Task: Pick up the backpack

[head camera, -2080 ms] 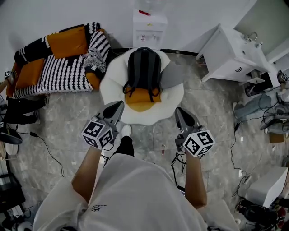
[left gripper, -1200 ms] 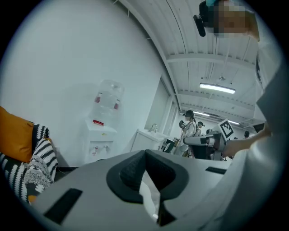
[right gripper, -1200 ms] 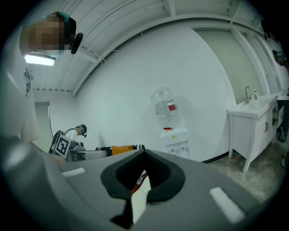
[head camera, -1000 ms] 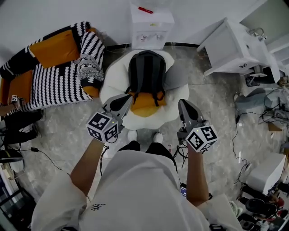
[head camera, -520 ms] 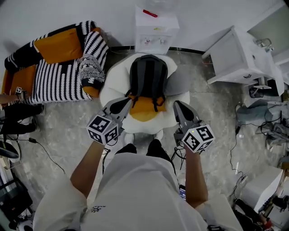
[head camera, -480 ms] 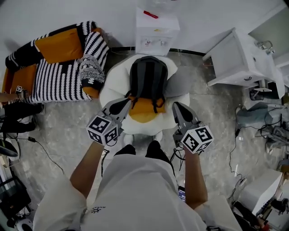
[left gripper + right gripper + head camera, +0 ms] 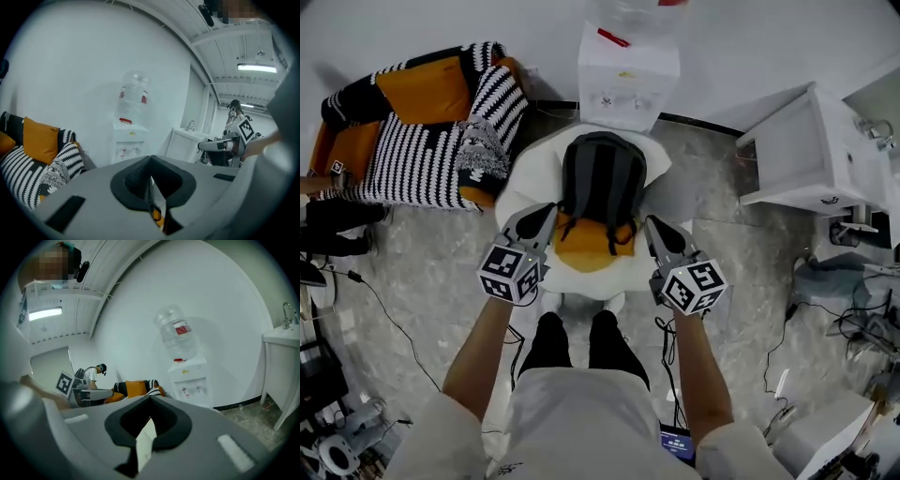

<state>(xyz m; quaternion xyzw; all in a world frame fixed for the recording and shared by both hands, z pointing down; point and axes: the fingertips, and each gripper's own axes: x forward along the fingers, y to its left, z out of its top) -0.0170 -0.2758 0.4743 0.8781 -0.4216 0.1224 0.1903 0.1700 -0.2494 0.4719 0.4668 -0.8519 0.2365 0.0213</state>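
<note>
The backpack (image 7: 602, 183), dark grey with black straps, lay flat on a white egg-shaped cushion (image 7: 520, 187). Its top pointed at the cushion's far edge and its lower end and straps reached onto the orange centre (image 7: 581, 246). What was inside it could not be seen. A clear bottle (image 7: 133, 96) stood upside down on a white water dispenser (image 7: 628, 75) against the wall, just beyond the cushion.

The left gripper (image 7: 546, 212) and right gripper (image 7: 651, 225) hung over the cushion's near edge, one on each side of the orange centre. Both had their jaws closed with nothing between them, and neither touched the backpack.

The cushion sat on a pale marbled floor (image 7: 422, 262). A black-and-white striped sofa (image 7: 412, 150) with orange cushions stood to the left and a white sink cabinet (image 7: 811, 150) to the right, with cables (image 7: 384, 309) trailing across the floor.
</note>
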